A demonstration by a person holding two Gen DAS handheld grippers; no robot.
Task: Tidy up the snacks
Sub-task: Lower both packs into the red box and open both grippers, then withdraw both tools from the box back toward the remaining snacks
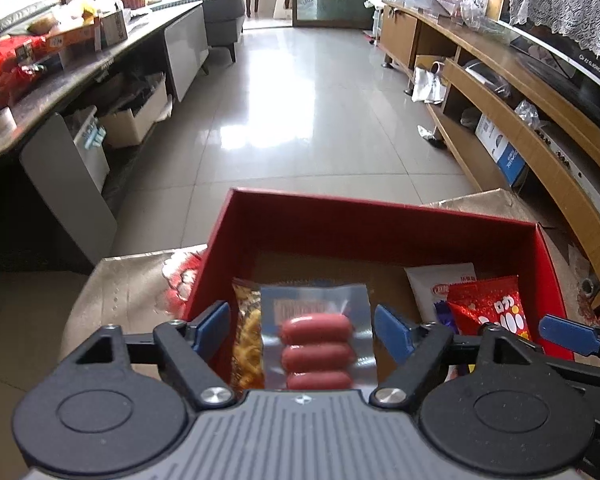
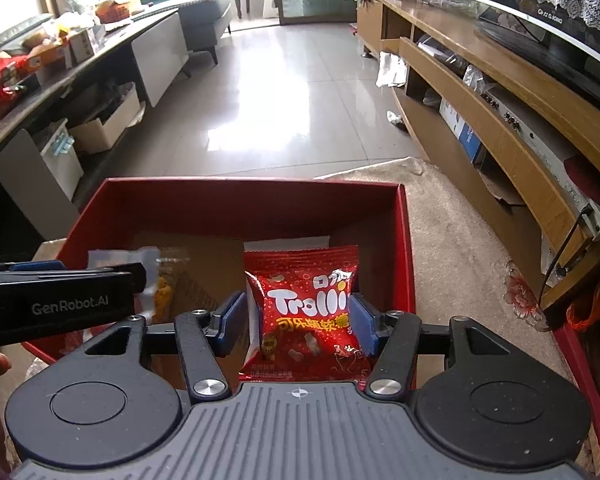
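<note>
A red box (image 1: 380,216) stands open on a beige cloth and also shows in the right wrist view (image 2: 240,196). In it lie a clear pack of red sausages (image 1: 316,340), a yellow snack bag (image 1: 248,340), a white packet (image 1: 440,284) and a red Trolli gummy bag (image 1: 488,308). My left gripper (image 1: 302,326) is open above the sausage pack, fingers either side, not touching. My right gripper (image 2: 296,318) is open over the Trolli bag (image 2: 308,312), its right pad close to the bag's edge. The left gripper's body (image 2: 60,300) shows at the left of the right wrist view.
A wooden TV cabinet (image 2: 500,92) with a television runs along the right. A dark counter (image 1: 80,72) with snack packs and boxes runs along the left. Tiled floor (image 1: 300,100) lies beyond the box. A red patterned item (image 1: 182,276) lies left of the box.
</note>
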